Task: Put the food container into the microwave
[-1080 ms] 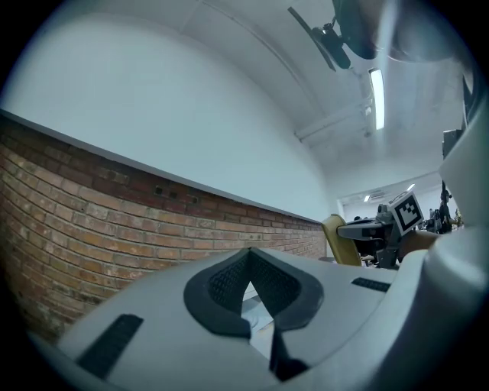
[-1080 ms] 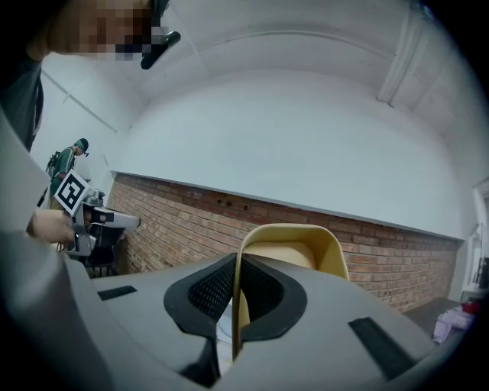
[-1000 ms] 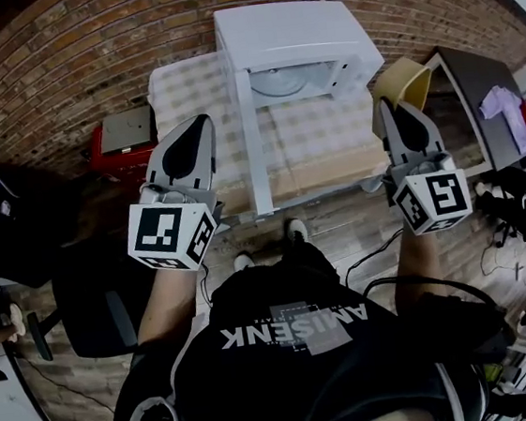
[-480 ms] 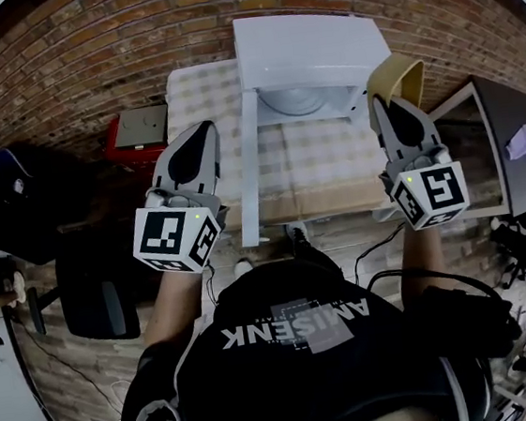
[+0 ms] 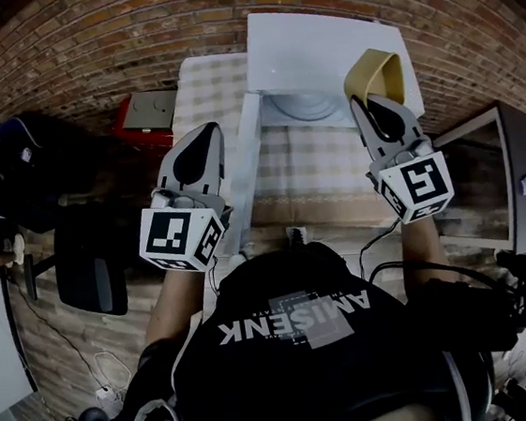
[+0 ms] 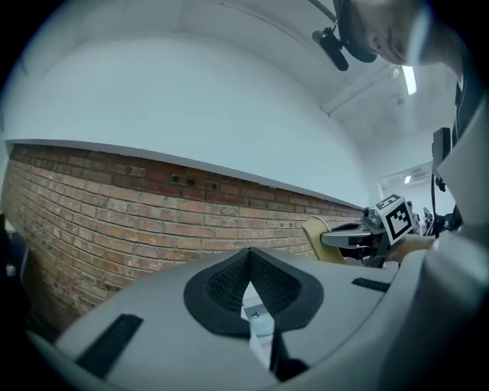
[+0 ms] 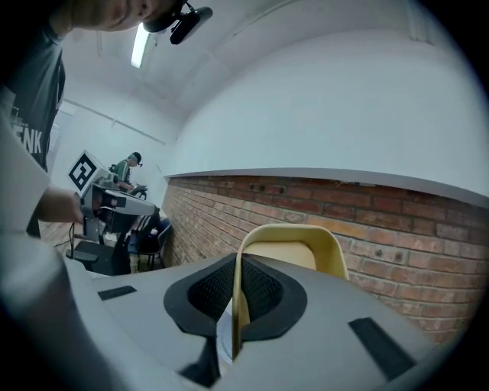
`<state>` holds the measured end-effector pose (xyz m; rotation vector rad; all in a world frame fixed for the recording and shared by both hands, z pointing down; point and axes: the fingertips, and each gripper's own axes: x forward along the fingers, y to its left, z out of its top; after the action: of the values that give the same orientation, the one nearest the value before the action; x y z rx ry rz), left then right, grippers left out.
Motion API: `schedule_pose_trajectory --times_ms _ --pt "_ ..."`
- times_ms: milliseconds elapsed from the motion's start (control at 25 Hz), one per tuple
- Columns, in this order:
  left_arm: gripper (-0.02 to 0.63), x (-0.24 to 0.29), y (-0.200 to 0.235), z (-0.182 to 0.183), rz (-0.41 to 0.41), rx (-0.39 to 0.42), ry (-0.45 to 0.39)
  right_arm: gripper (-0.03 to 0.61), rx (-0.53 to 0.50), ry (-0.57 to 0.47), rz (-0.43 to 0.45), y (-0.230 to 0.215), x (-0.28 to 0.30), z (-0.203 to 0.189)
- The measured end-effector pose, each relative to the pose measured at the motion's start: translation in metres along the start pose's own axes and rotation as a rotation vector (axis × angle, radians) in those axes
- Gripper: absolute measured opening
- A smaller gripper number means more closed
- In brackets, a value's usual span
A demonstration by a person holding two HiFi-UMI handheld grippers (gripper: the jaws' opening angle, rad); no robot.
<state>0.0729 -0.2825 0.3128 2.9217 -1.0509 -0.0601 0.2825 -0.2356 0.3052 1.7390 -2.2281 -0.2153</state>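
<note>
Where your right hand grips: the right gripper [image 7: 238,260] has its jaws pressed together on one thin wall of the food container [image 7: 294,248], and that wall stands edge-on between the pads.
Left gripper [image 6: 248,256]: your jaws meet at the tips with nothing between them, and they touch nothing.
Food container, look: pale yellow and shallow, with rounded corners and a raised rim. You carry it tipped up on its side, its hollow facing back along the right gripper.
Food container, place: it is in the air, clear of the worktop [image 5: 315,171]. In the head view it shows against the right part of the microwave [image 5: 319,43], over the white top and not inside the cavity.
Microwave: white, standing on the checked cloth of the worktop. Its door [image 5: 245,178] is swung wide open to the left, and the round glass plate [image 5: 303,108] shows in the opening.
Left gripper, place: you hold it to the left of the open door, just beside it in the head view.
Behind: a brick wall [image 6: 114,214] runs past both grippers.
</note>
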Motion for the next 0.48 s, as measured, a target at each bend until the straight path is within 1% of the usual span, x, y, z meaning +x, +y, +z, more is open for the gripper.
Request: schedule_pose_trajectory --times_ms 120,280,480 --pt "0.012 0.001 -0.001 -0.005 0.052 -0.002 0.007 0.044 -0.022 -0.010 0.092 0.010 0.012 -0.007" --pt "0.012 0.002 -0.005 -0.014 0.083 -0.005 0.036 0.044 -0.051 0.001 0.213 0.031 0.030 -0.021" --pt "0.012 -0.003 -0.010 -0.020 0.099 -0.002 0.042 0.044 -0.054 0.024 0.320 0.053 0.044 -0.039"
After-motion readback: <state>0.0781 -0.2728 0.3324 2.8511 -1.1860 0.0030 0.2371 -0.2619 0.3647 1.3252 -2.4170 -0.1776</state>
